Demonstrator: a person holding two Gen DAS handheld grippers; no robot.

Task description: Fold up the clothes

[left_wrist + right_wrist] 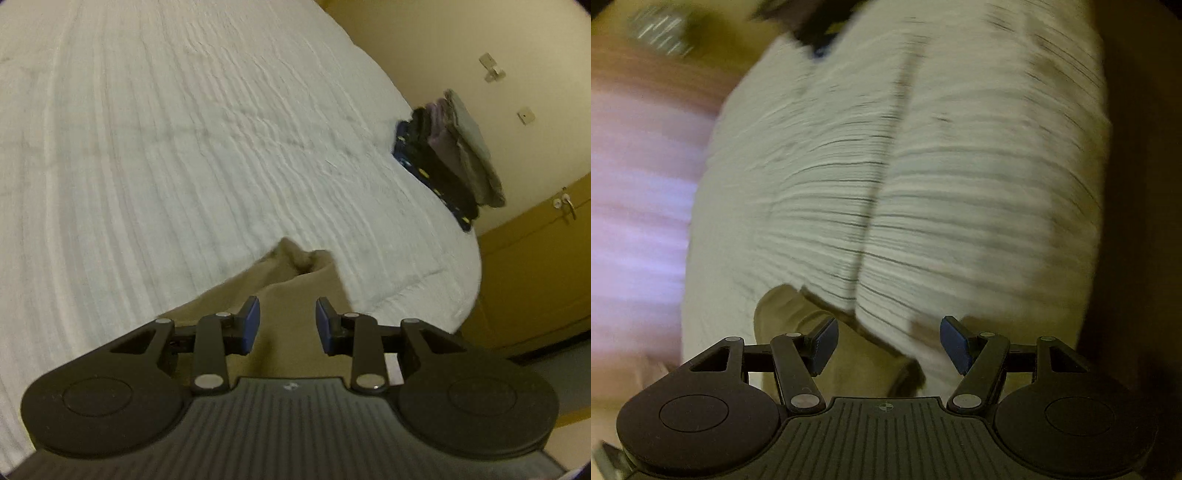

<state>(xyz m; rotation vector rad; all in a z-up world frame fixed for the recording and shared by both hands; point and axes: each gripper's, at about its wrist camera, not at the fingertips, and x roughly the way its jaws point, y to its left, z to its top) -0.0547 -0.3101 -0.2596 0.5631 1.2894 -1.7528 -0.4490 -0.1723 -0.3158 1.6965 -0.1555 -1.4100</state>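
Both claws stand open, gripping nothing: left gripper (pixel 287 325) and right gripper (pixel 886 343) each hang over a tan garment (pixel 284 295) at lower centre on the white bedspread (pixel 166 129). 1 stack of folded clothes (pixel 450 155) sits right; the right view is blurred, so that tan cloth is probably the same piece.

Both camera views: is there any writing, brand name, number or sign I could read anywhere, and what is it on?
No readable text in either view.
Left gripper body: a small round mark, not lettering.
Right gripper body: a small crosshair mark, no words.
Stack of folded clothes: yellow flecks on the dark fabric, a pattern, too blurred to read.
White bedspread: plain ribbed cloth.
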